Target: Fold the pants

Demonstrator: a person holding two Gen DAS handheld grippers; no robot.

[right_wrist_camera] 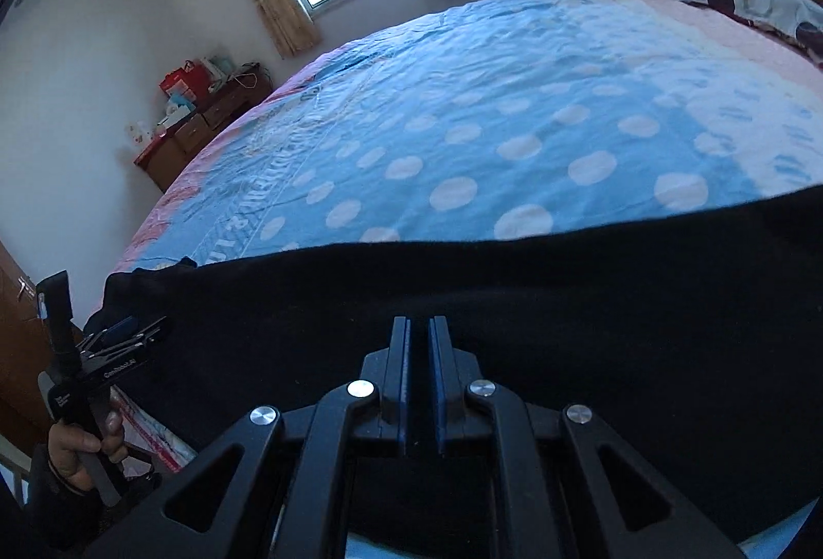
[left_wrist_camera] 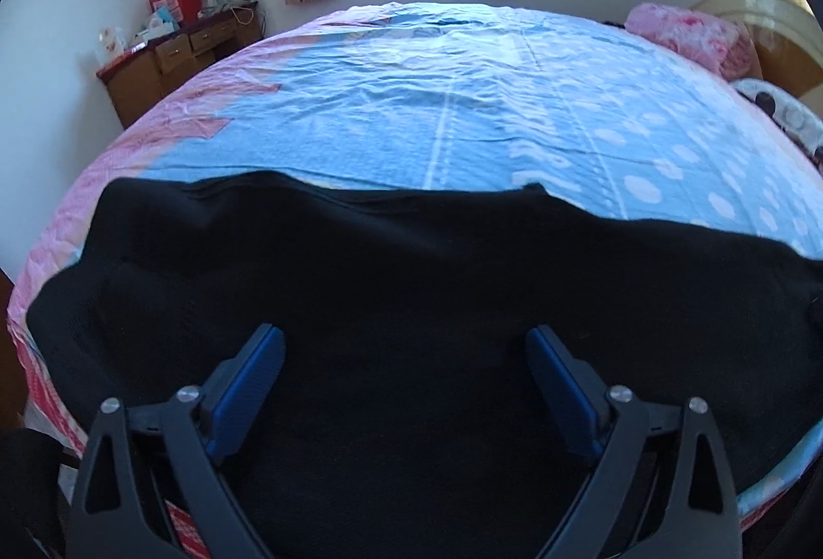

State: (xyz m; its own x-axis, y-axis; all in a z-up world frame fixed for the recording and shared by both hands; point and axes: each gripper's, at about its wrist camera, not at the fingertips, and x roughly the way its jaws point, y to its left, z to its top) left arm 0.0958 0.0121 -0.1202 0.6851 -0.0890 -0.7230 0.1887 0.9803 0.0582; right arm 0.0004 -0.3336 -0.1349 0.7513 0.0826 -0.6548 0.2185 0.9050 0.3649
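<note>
The bed [left_wrist_camera: 463,106] (blue dotted sheet) carries the black pants [left_wrist_camera: 411,260] along its near edge. Your left gripper [left_wrist_camera: 406,338] hangs over them, fingers spread. Your right gripper [right_wrist_camera: 421,327] has fingers pressed together, holding nothing.

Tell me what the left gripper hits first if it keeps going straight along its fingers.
Most likely the black pants spread on the bed. The left gripper points down at the cloth with its fingers wide apart and nothing between them; how far off the cloth lies is unclear.
</note>
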